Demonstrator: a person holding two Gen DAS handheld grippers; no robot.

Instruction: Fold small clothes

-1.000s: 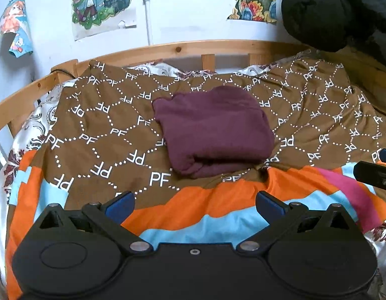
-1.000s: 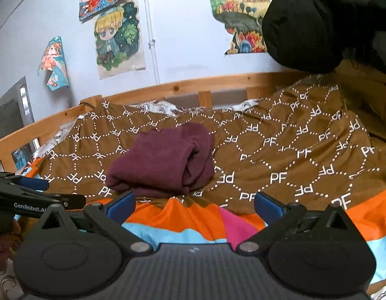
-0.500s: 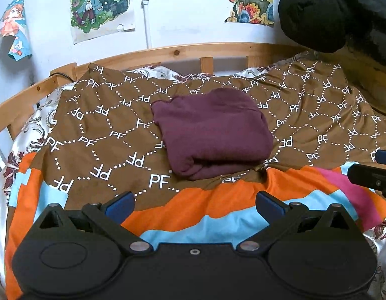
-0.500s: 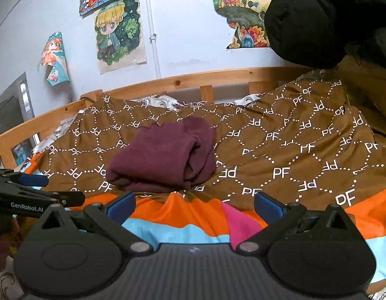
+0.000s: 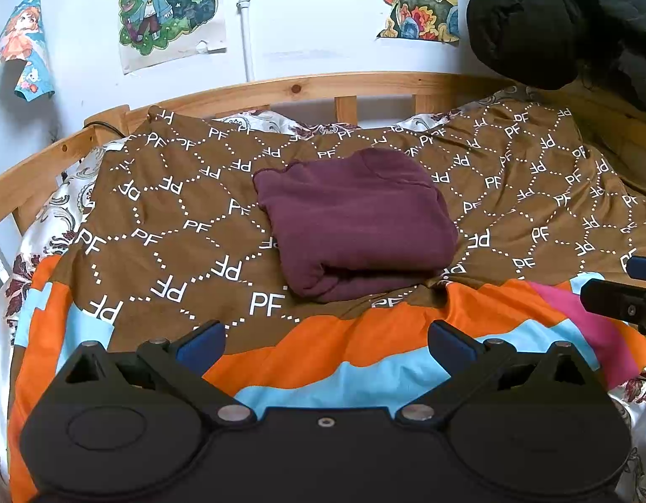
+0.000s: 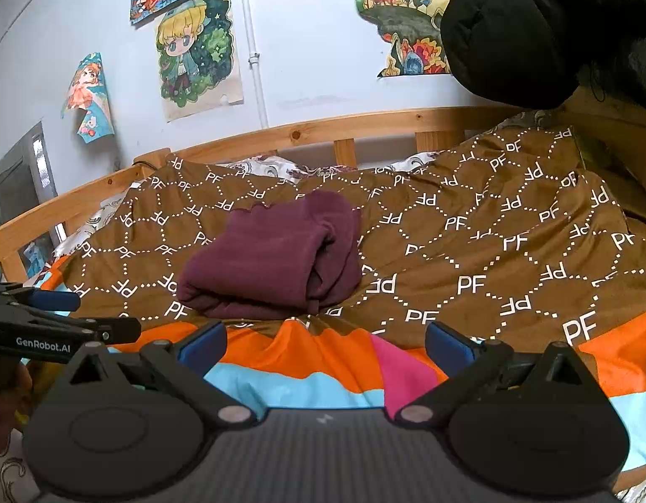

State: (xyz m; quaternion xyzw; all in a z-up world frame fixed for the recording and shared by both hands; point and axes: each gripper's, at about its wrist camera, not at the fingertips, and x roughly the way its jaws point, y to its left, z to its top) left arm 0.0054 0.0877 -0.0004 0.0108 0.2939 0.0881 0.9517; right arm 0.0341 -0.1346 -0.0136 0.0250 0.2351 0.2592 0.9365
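Folded maroon garment [image 5: 356, 226] sits at twelve o'clock on the soft brown blanket [image 5: 164, 226]; left gripper [image 5: 325, 341] and right gripper [image 6: 325, 341] both spread, empty

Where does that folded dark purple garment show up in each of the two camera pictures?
Left wrist view: the folded maroon garment lies at picture centre on the brown PF-patterned blanket.
Right wrist view: the garment sits left of centre on that blanket.
Shared landmark: the blond cartoon-character poster on the wall behind.
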